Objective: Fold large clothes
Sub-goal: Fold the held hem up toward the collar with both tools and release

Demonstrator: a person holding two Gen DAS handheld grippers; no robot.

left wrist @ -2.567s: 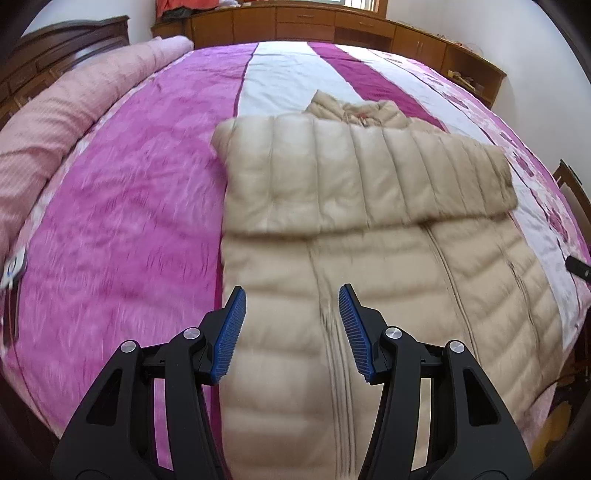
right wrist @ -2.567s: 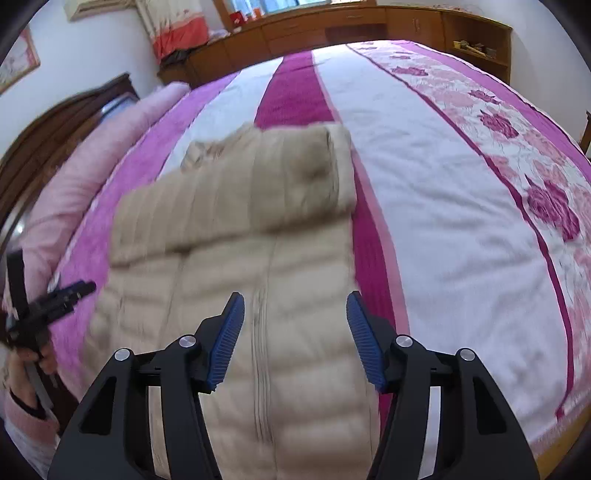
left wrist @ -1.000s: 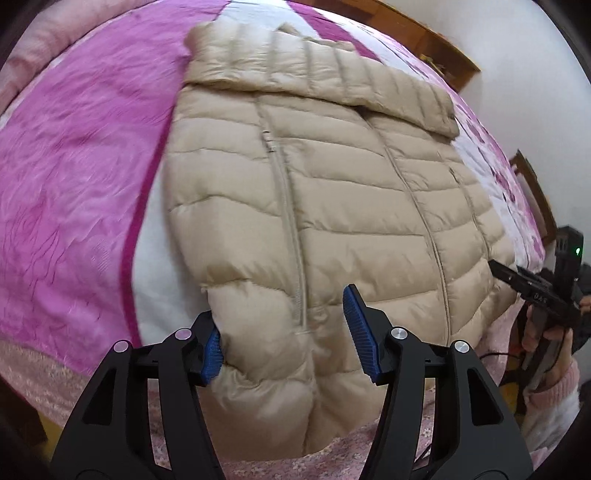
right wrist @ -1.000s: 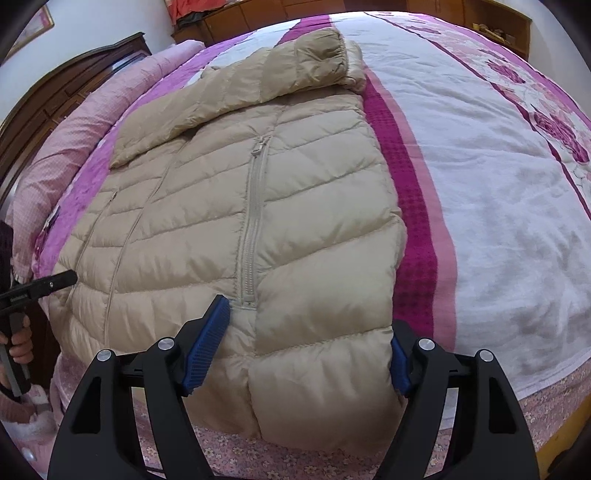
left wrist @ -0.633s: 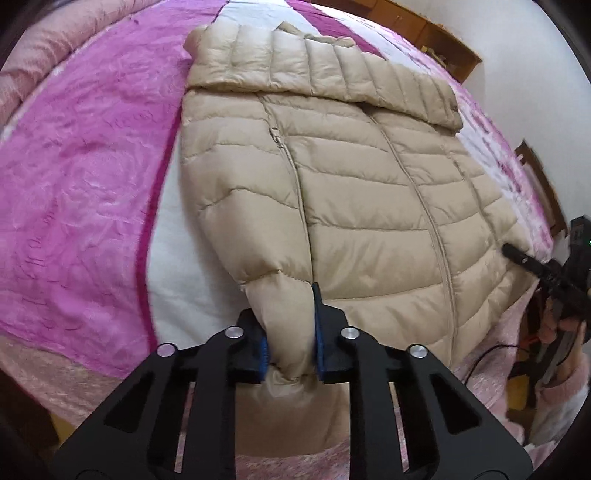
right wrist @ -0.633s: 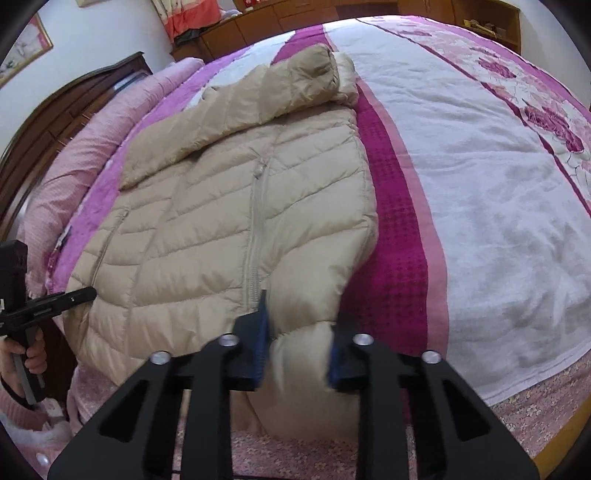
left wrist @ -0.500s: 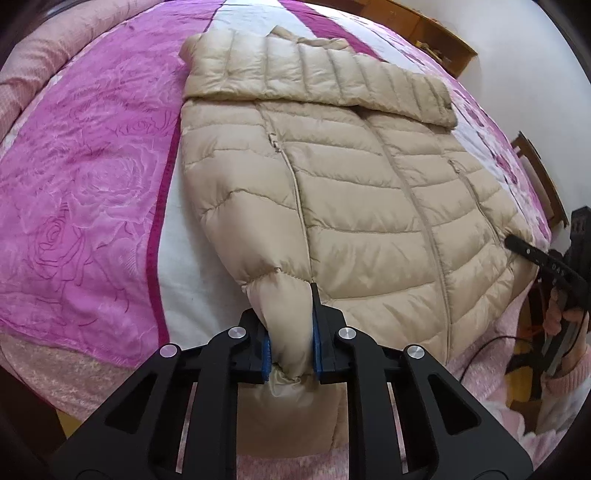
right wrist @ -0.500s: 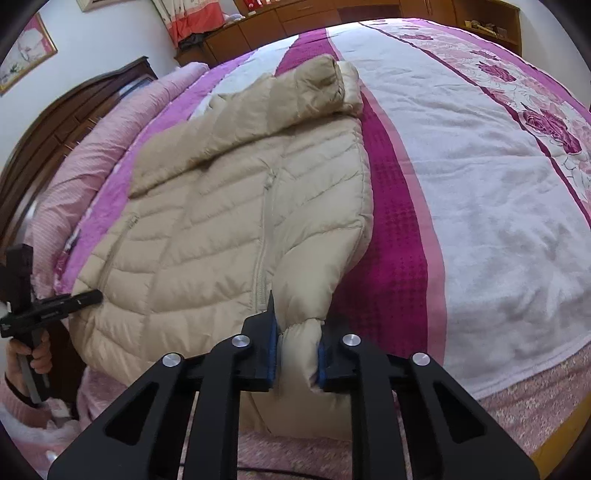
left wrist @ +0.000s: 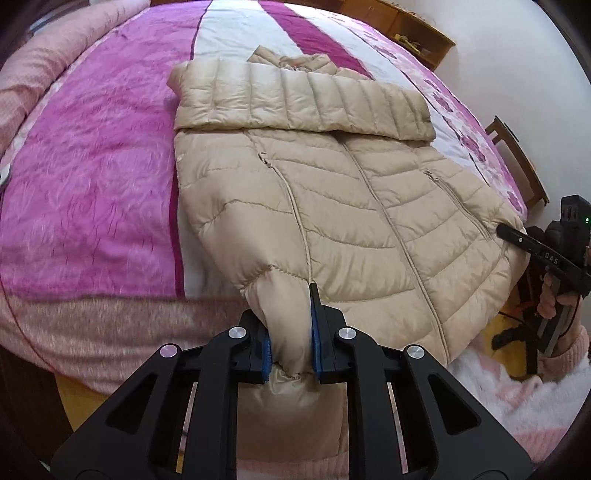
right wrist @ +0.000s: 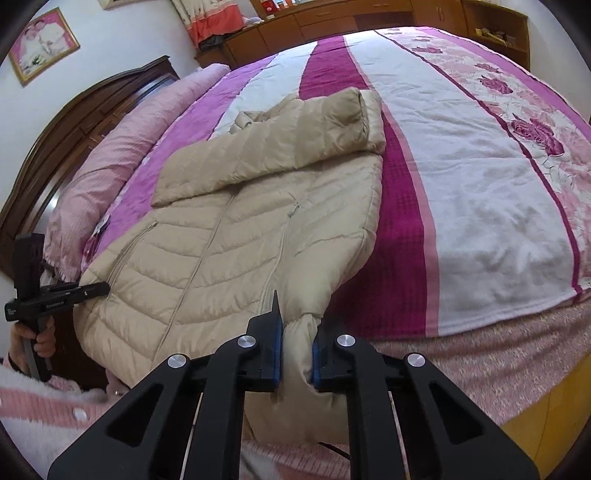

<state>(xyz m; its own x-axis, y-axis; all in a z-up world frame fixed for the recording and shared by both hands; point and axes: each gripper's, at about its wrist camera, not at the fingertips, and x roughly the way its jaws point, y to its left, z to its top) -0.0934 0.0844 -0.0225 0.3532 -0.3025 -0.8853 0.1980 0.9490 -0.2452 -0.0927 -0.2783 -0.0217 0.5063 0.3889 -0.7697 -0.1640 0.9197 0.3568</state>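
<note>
A beige quilted down jacket (left wrist: 332, 206) lies front up on the bed, its sleeves folded across the chest. My left gripper (left wrist: 290, 343) is shut on the hem's left corner, which is raised off the bed edge. In the right wrist view the same jacket (right wrist: 240, 229) has its hem's right corner between the blue pads of my right gripper (right wrist: 297, 350). Its jaws are closing further and pinch the padding. That corner is lifted too. The hem between the two corners hangs over the bed edge.
The bed (left wrist: 92, 166) has a pink, white and magenta striped cover. A rolled pink quilt (right wrist: 110, 158) lies along the dark wooden headboard (right wrist: 74, 129). Wooden cabinets (right wrist: 369, 18) line the far wall and a chair (left wrist: 517, 158) stands beside the bed. The person's pink fluffy sleeve (right wrist: 37, 406) shows low.
Both grippers came down over the hem corners open, shut on them and have since lifted and drawn back. The corners now hang from the jaws and more of the bed shows.
</note>
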